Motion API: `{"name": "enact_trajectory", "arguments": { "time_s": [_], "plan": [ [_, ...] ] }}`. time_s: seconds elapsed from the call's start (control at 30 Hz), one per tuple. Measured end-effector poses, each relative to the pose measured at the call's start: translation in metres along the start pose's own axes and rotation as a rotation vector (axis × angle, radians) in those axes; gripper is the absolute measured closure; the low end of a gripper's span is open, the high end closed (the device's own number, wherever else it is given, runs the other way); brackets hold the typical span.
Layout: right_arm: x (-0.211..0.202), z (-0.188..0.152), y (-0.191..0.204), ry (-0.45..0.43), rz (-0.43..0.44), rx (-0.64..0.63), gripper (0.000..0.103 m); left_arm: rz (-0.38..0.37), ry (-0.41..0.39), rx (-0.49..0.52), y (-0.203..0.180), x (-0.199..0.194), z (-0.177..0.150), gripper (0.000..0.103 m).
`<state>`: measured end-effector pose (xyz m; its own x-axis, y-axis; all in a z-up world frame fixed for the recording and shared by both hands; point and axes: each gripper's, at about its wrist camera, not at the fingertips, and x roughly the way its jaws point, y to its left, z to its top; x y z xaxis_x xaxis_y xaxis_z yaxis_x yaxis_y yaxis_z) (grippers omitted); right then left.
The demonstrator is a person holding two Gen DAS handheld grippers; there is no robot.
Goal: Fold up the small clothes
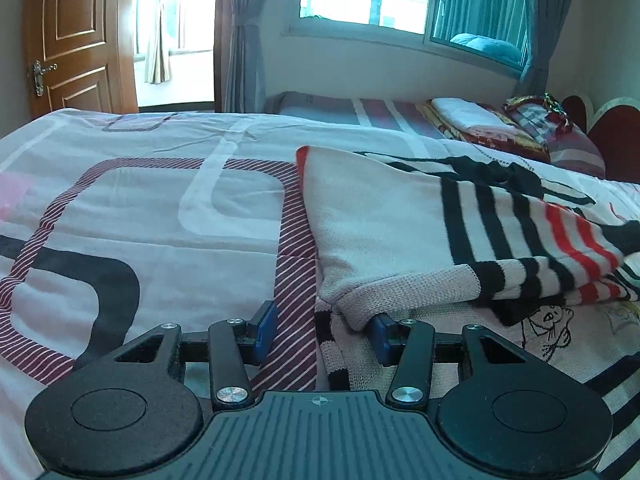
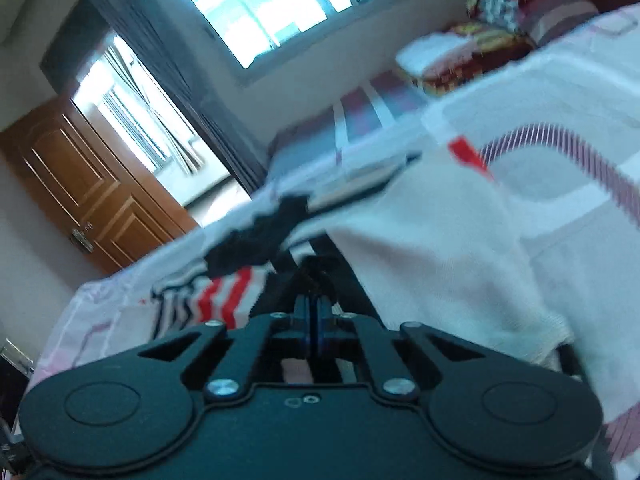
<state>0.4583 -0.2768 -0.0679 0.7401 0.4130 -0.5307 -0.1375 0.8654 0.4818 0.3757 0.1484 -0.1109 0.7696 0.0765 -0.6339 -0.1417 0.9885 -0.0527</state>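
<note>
The left gripper [image 1: 322, 334] sits low over the bed [image 1: 132, 216], its blue fingers [image 1: 265, 330] spread wide, at the near left corner of the knitted sweater [image 1: 384, 224]. A folded-over cuff or hem lies on the right-hand finger, so the corner seems to have been laid down or is about to be caught. The sweater, white with black and red stripes, lies on the quilt with its striped part doubled back toward the right. The right gripper [image 2: 314, 322] has its fingers pressed together, apparently pinching dark-edged sweater [image 2: 432, 240] fabric; the view is blurred, so the grasp is my best reading. Held raised and tilted, it probably carries that edge across to form the fold.
</note>
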Motion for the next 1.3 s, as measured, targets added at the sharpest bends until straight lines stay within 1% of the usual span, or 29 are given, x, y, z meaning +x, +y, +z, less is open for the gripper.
{"name": "enact_trajectory", "arguments": {
  "time_s": [0.13,0.17,0.2,0.23,0.3,0.33,0.37,0.43,0.5,0.53,0.57,0.6,0.67,0.73,0.77,0.8,0.83,0.87,0.9,0.93,0.97,1.03,1.07,1.1,1.13,1.17,1.2,1.23,1.3],
  "plan": [
    [-0.022,-0.008,0.005,-0.003,-0.006,-0.039,0.099,-0.003,0.008,-0.004,0.001,0.004,0.0,0.054],
    [-0.022,-0.01,0.004,0.006,-0.009,-0.042,0.099,0.0,0.01,0.0,0.0,0.005,0.0,0.054],
    [-0.017,-0.013,0.002,0.026,-0.03,-0.053,0.098,0.003,0.014,0.004,-0.001,0.005,0.001,0.054],
    [-0.01,-0.014,0.0,0.042,-0.06,-0.051,0.095,0.003,0.019,0.009,-0.002,0.006,0.002,0.054],
    [-0.006,-0.013,-0.007,0.05,-0.068,-0.003,0.079,0.0,0.024,0.019,-0.002,0.006,0.003,0.054],
    [-0.007,-0.012,-0.009,0.043,-0.069,0.024,0.066,-0.002,0.026,0.024,-0.002,0.007,0.003,0.054],
    [-0.009,-0.012,-0.011,0.035,-0.056,0.045,0.062,-0.003,0.025,0.027,-0.002,0.008,0.003,0.054],
    [-0.003,-0.01,-0.014,0.055,-0.022,0.074,0.064,0.0,0.025,0.031,-0.003,0.009,0.003,0.054],
    [0.009,-0.008,-0.014,0.1,-0.002,0.076,0.076,0.004,0.023,0.032,-0.004,0.01,0.003,0.054],
    [0.014,-0.009,-0.011,0.108,-0.011,0.043,0.096,0.004,0.023,0.033,-0.004,0.01,0.003,0.054],
    [0.019,-0.011,-0.007,0.115,-0.035,-0.011,0.096,0.005,0.022,0.035,-0.005,0.01,0.003,0.054],
    [0.019,-0.013,-0.005,0.116,-0.051,-0.037,0.096,0.004,0.02,0.042,-0.005,0.01,0.002,0.054],
    [0.013,-0.015,-0.005,0.092,-0.082,-0.051,0.096,-0.002,0.019,0.045,-0.004,0.01,0.002,0.054],
    [0.009,-0.02,-0.006,0.084,-0.1,-0.068,0.096,-0.011,0.035,0.059,-0.002,0.006,0.002,0.054],
    [0.008,-0.021,-0.004,0.085,-0.107,-0.08,0.095,-0.007,0.044,0.072,0.001,-0.001,0.003,0.054],
    [0.006,-0.019,-0.001,0.089,-0.113,-0.099,0.091,0.009,0.027,0.071,0.003,-0.012,0.003,0.054],
    [0.0,-0.017,0.002,0.076,-0.119,-0.122,0.086,0.01,-0.017,0.06,0.005,-0.024,0.005,0.054],
    [-0.008,-0.015,0.007,0.039,-0.12,-0.152,0.086,-0.004,-0.071,0.041,0.004,-0.036,0.008,0.054],
    [-0.016,-0.011,0.012,0.012,-0.108,-0.183,0.086,-0.03,-0.106,0.021,0.0,-0.042,0.014,0.054],
    [-0.019,-0.01,0.018,-0.002,-0.091,-0.21,0.086,-0.071,-0.123,0.027,-0.009,-0.042,0.022,0.054],
    [-0.02,-0.008,0.025,-0.007,-0.07,-0.24,0.083,-0.095,-0.123,0.058,-0.022,-0.036,0.027,0.054],
    [-0.009,-0.009,0.041,0.007,-0.047,-0.314,0.077,-0.119,-0.078,0.097,-0.042,-0.015,0.029,0.054],
    [-0.002,-0.013,0.048,0.018,-0.045,-0.345,0.078,-0.144,-0.034,0.094,-0.047,-0.001,0.026,0.054],
    [0.006,-0.018,0.053,0.039,-0.044,-0.372,0.081,-0.151,0.044,0.101,-0.051,0.016,0.018,0.054],
    [0.016,-0.022,0.055,0.072,-0.063,-0.394,0.085,-0.142,0.013,0.15,-0.055,0.017,0.008,0.054],
    [0.029,-0.028,0.054,0.125,-0.126,-0.417,0.09,-0.129,-0.004,0.194,-0.059,0.015,0.004,0.054],
    [0.035,-0.034,0.05,0.137,-0.168,-0.441,0.09,-0.123,-0.007,0.209,-0.06,0.011,0.004,0.054],
    [0.032,-0.035,0.05,0.123,-0.161,-0.456,0.09,-0.124,-0.016,0.199,-0.059,0.007,0.007,0.054],
    [0.026,-0.03,0.055,0.123,-0.165,-0.469,0.082,-0.138,-0.081,0.153,-0.052,0.004,0.019,0.054]
  ]
}}
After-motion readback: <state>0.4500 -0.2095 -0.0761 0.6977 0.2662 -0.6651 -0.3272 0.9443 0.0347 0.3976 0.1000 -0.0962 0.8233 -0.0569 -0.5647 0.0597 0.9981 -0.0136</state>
